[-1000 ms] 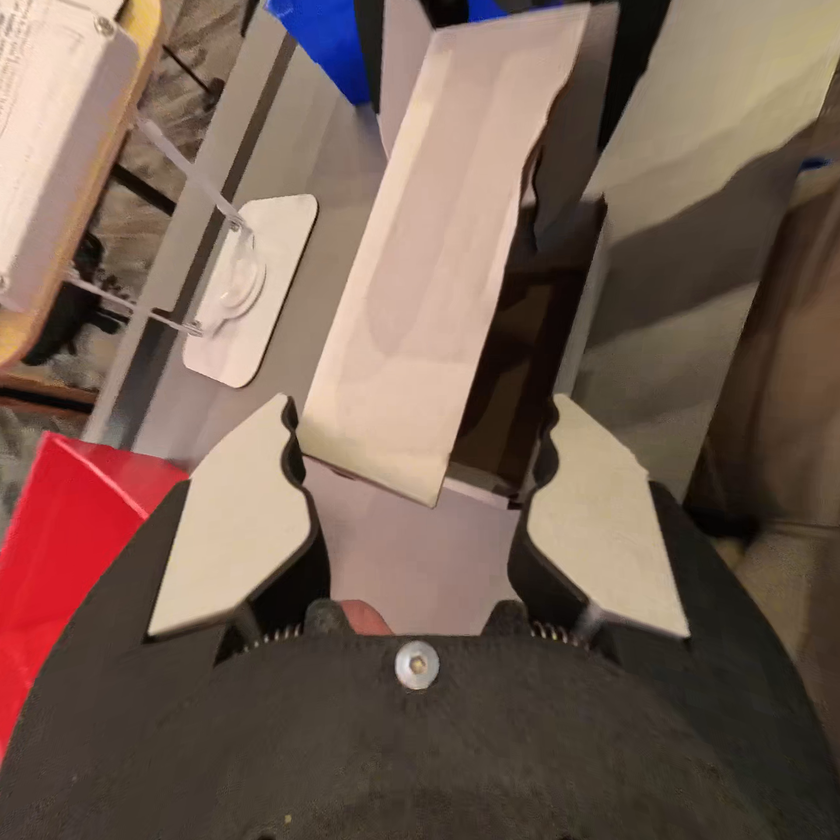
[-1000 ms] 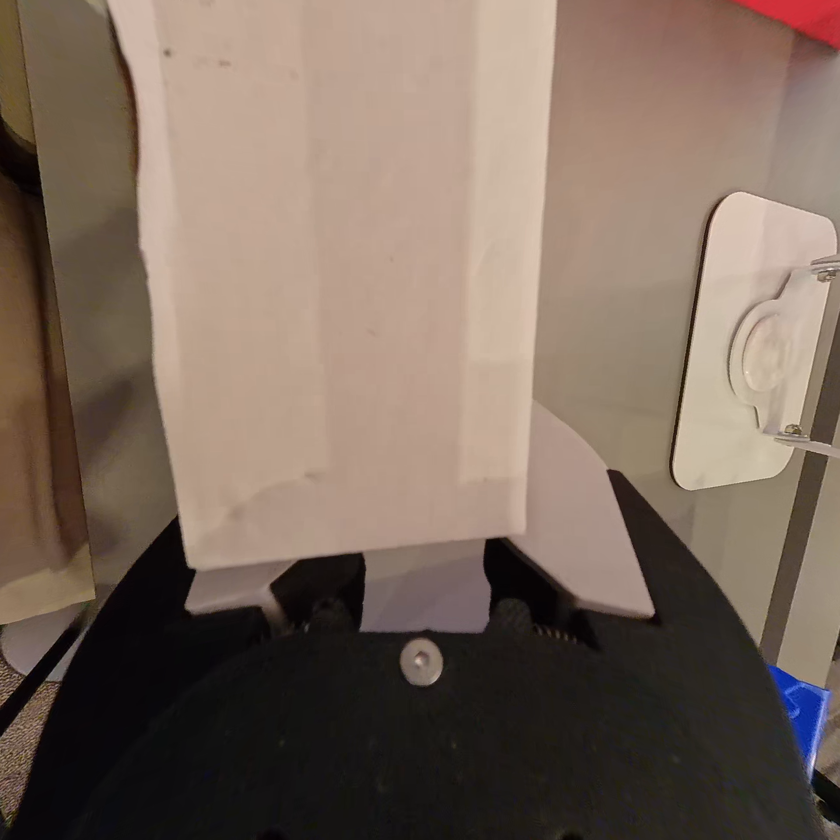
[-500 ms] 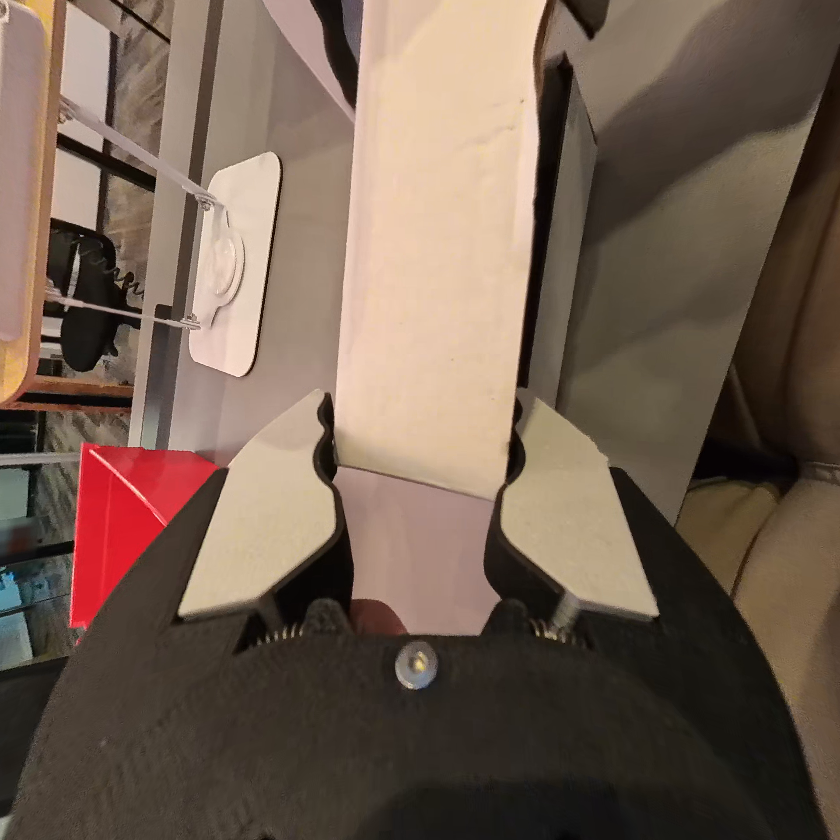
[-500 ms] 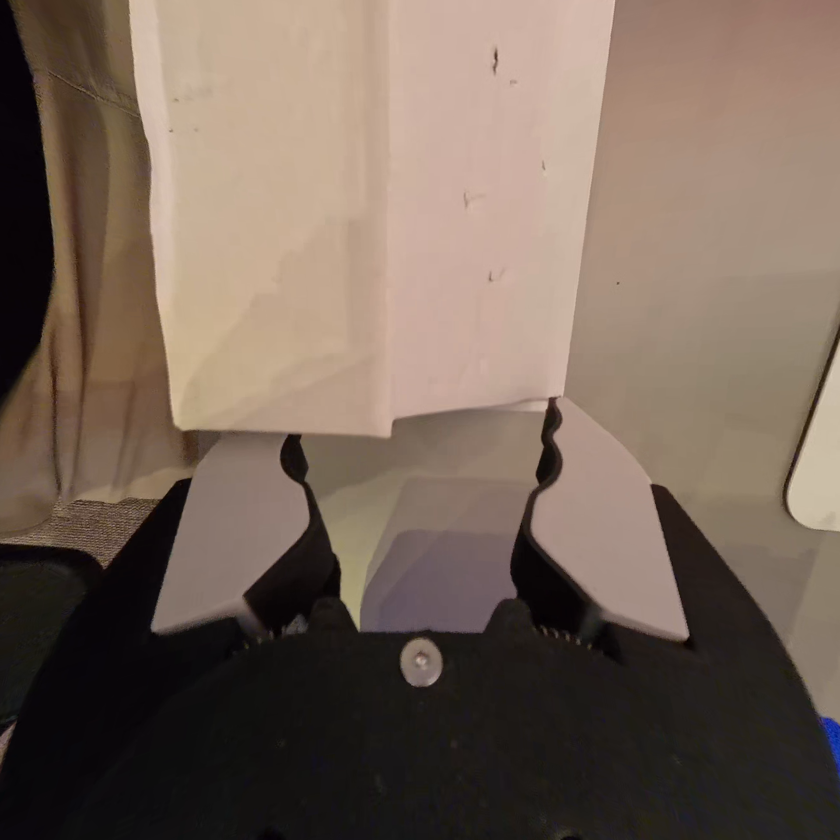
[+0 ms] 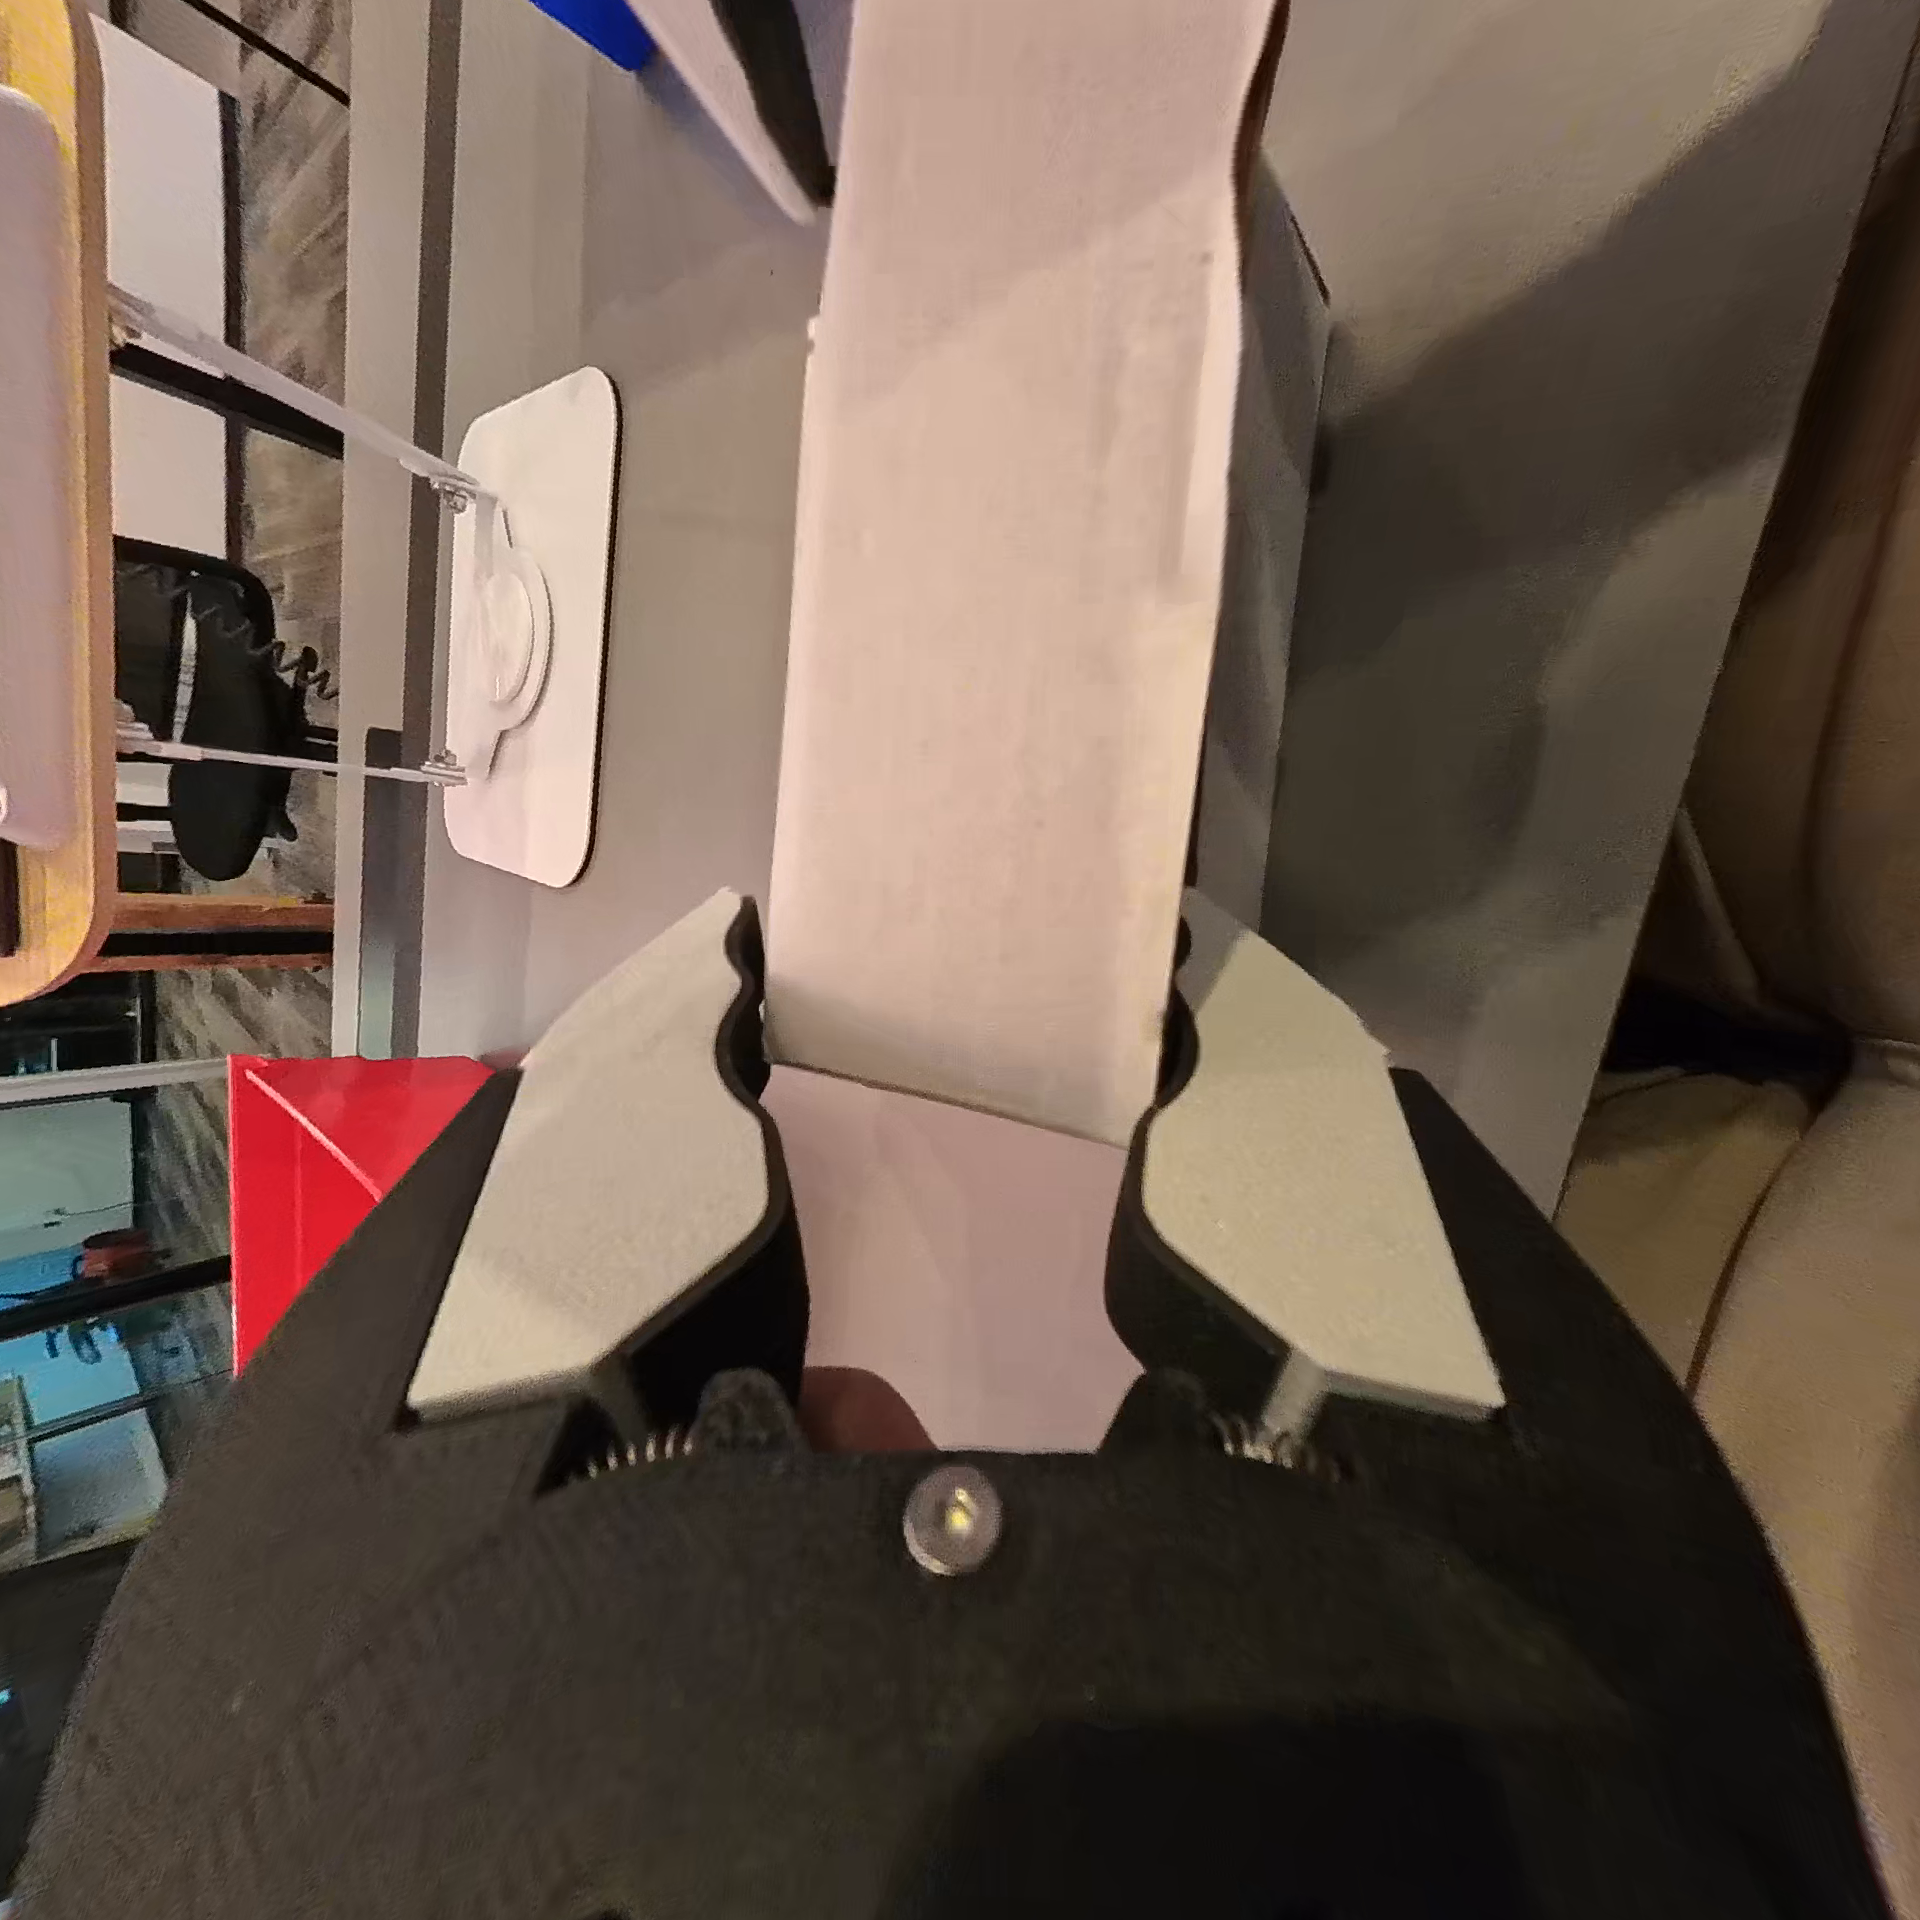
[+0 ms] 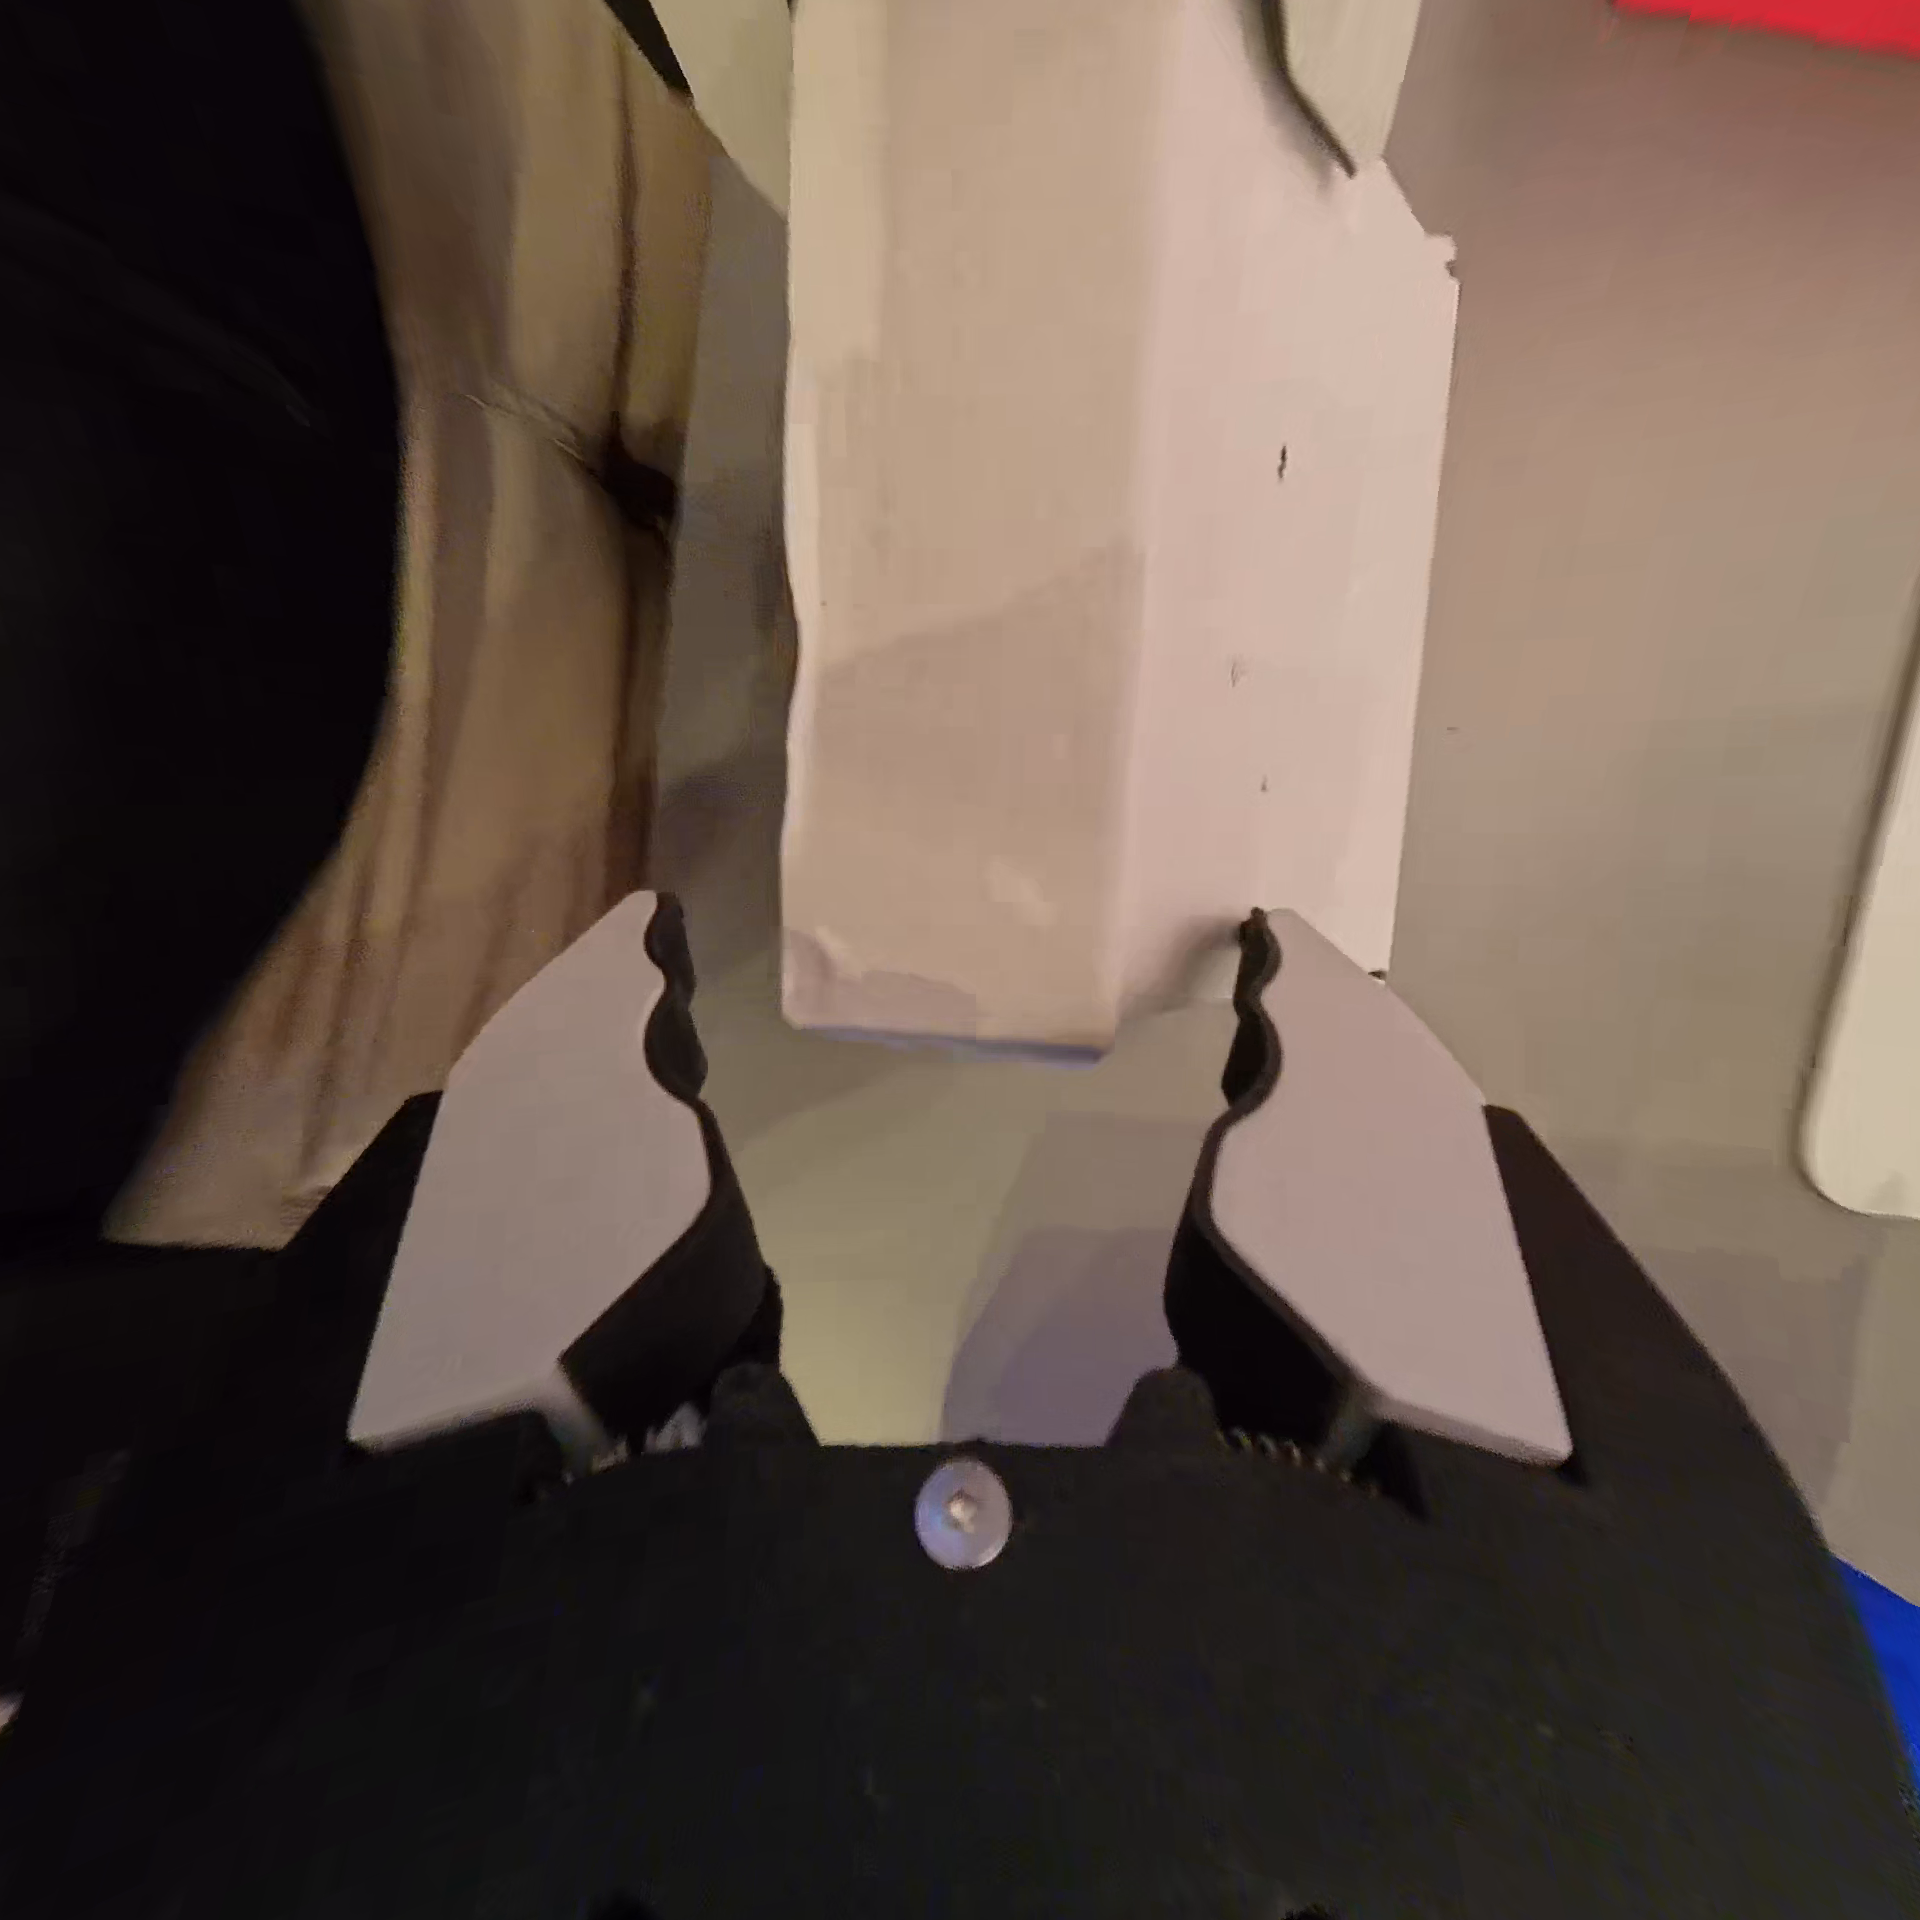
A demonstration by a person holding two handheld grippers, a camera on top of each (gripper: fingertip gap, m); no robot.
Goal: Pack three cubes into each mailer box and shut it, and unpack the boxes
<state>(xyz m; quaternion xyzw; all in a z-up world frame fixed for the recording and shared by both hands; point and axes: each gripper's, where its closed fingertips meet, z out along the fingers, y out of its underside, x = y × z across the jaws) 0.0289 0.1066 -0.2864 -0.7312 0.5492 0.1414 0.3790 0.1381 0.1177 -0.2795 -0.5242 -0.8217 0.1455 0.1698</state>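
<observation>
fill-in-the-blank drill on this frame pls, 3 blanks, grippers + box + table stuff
1. The left hand-held gripper has its fingers pressed against both sides of the white ____ box.
2. The right hand-held gripper is ____, and neither finger clamps the box.
3. In the left wrist view, the bin at the table edge, left of the gripper, is coloured ____.

Missing words: mailer; open; red
</observation>
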